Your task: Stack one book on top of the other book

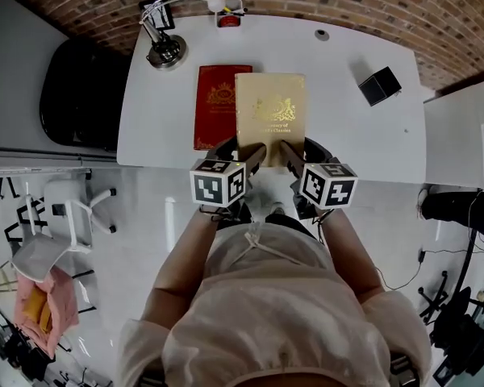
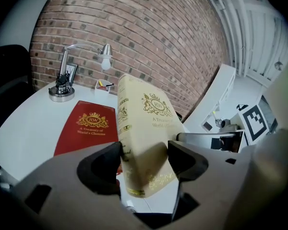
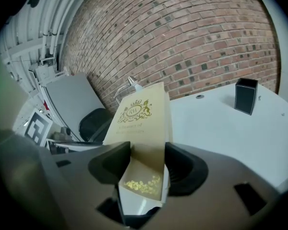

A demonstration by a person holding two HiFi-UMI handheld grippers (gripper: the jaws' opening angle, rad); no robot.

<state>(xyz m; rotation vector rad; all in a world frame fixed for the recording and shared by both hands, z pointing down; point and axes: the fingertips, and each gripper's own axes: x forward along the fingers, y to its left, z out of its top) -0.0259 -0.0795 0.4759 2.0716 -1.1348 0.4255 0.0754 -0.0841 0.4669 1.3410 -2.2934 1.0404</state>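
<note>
A cream and gold book [image 1: 270, 116] hangs lifted above the white table [image 1: 347, 135], its left edge over the red book [image 1: 219, 103] that lies flat on the table. My left gripper [image 1: 254, 153] is shut on the near left corner of the cream book [image 2: 144, 143]. My right gripper [image 1: 288, 153] is shut on its near right corner [image 3: 146, 143]. The red book [image 2: 89, 128] shows to the left, below the cream one, in the left gripper view.
A desk lamp [image 1: 168, 48] with a round base stands at the table's back left, a small red-topped pot [image 1: 228, 16] beside it. A black box [image 1: 379, 85] sits at the back right. A black chair [image 1: 77, 95] stands left of the table.
</note>
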